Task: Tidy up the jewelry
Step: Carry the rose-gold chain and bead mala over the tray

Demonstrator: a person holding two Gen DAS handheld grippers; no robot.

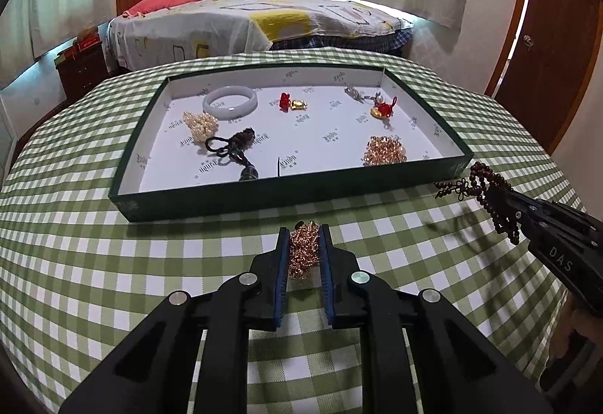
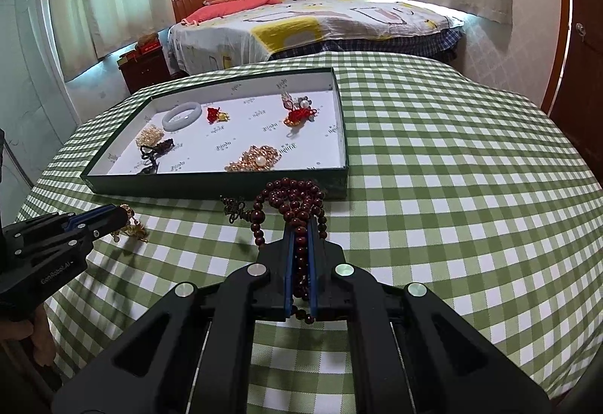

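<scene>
Pinching a rose-gold chain cluster [image 1: 303, 251] between both blue pads: left gripper [image 1: 304, 231], jaws nearly pressed together, cluster bulging above the fingertips, held over the green-checked tablecloth [image 1: 113, 263] just short of the near edge of the tray [image 1: 264, 193]. Clamping a dark red bead strand [image 2: 299, 210]: right gripper [image 2: 300, 222], jaws pressed together on several beads, loops spilling out past the fingertips and a brown knotted tassel [image 2: 235, 210] trailing toward the left, positioned beside the near right corner of the tray. Resting inside the tray, on the white printed liner: pale jade bangle [image 1: 230, 102] toward the far left corner; cream pearl cluster [image 1: 200, 124] just in front of the bangle, near the left wall; black cord piece with dark pendant [image 1: 235, 150] beside the pearl cluster, reaching toward the near edge; red-and-gold charm [image 1: 290, 103] near the middle of the far edge; silver brooch [image 1: 354, 92] and red knot with gold ornament [image 1: 382, 109] toward the far right corner; second rose-gold cluster [image 1: 384, 150] near the near right corner, pearl visible on top in the right wrist view. Lying across the table beyond the tray: bare tablecloth only. Standing behind the table: bed [image 1: 264, 18] with patterned cover and red pillow. Gripped around the right handle at the picture's edge: a hand [image 1: 580, 323], mostly cropped.
</scene>
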